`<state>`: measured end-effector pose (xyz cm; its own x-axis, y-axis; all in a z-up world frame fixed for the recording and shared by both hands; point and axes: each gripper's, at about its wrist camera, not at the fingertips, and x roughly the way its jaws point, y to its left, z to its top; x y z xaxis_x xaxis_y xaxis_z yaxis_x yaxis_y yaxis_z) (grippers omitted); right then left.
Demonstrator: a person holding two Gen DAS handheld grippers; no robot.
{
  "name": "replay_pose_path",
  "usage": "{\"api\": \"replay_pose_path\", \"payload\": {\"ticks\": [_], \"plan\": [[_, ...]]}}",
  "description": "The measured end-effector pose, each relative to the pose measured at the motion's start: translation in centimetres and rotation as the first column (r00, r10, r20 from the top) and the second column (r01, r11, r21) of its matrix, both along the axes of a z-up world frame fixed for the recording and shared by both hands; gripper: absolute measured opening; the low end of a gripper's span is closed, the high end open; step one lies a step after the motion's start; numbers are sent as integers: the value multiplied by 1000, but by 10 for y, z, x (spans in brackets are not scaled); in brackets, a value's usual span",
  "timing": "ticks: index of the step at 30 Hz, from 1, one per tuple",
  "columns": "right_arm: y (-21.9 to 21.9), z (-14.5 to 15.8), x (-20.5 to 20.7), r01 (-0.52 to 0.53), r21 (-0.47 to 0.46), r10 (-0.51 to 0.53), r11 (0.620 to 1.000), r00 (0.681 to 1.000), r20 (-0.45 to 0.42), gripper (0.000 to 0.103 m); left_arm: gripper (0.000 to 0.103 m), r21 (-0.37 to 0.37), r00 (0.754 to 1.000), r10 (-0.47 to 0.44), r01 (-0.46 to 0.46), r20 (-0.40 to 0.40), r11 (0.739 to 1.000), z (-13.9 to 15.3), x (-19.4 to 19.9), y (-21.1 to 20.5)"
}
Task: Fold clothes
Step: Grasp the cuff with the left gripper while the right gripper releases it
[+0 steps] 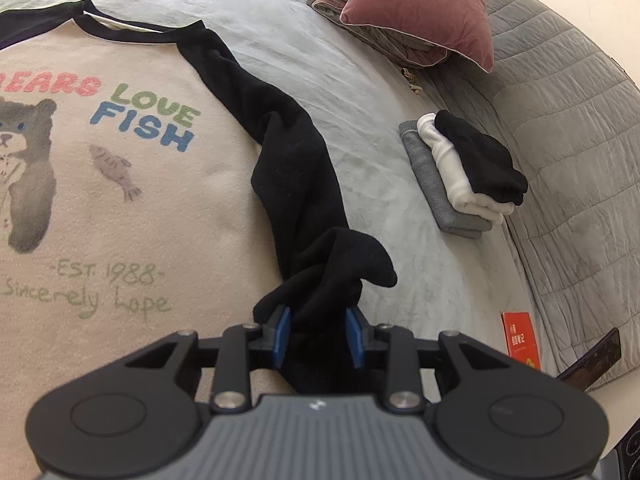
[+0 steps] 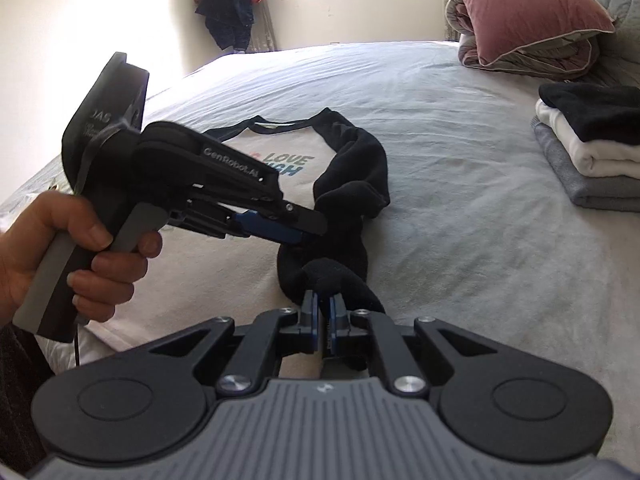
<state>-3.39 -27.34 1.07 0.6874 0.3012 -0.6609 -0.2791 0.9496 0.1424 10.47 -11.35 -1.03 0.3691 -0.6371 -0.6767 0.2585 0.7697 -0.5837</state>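
my left gripper point(image 1: 319, 334) is clamped on the bunched end of the black sleeve point(image 1: 296, 168), cloth filling the gap between its blue pads. my right gripper point(image 2: 324, 316) is pinched nearly closed on the same sleeve's end, just below the left one. the cream sweatshirt point(image 1: 132, 200) lies face up on the bed point(image 1: 360, 80), with a folded stack point(image 1: 464, 172) well apart near the edge. i judge this is the sleeve fold: next, untwist the sleeve and lay it flat across the chest.
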Motion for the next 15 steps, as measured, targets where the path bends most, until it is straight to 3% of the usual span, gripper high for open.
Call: {"api": "replay_pose_path", "payload": {"ticks": [3, 6, 8, 10, 11, 14, 15], "plan": [[18, -17, -4, -58, -46, 56, 997, 997, -54, 7, 32, 4, 1000, -6, 6, -12, 1000, -4, -1, 3], [23, -31, -6, -52, -60, 46, 997, 995, -88, 9, 32, 2, 999, -15, 15, -33, 1000, -11, -2, 3], [17, -27, -9, -35, -22, 33, 999, 995, -95, 16, 32, -3, 999, -17, 17, -36, 1000, -13, -2, 4], [7, -21, -13, -4, 28, 7, 1000, 995, -96, 16, 32, -9, 999, -20, 20, -37, 1000, -13, -3, 5], [-1, -16, -16, 23, 61, -17, 998, 996, -89, 19, 32, -11, 999, -19, 19, -38, 1000, -13, -3, 6], [-27, -7, -22, 147, 108, -142, 983, 989, -52, 47, 32, -18, 999, -17, 16, -41, 1000, -14, -3, 6], [-34, -5, -22, 178, 111, -176, 978, 984, -34, 48, 32, -20, 999, -16, 16, -42, 1000, -14, -3, 7]]}}
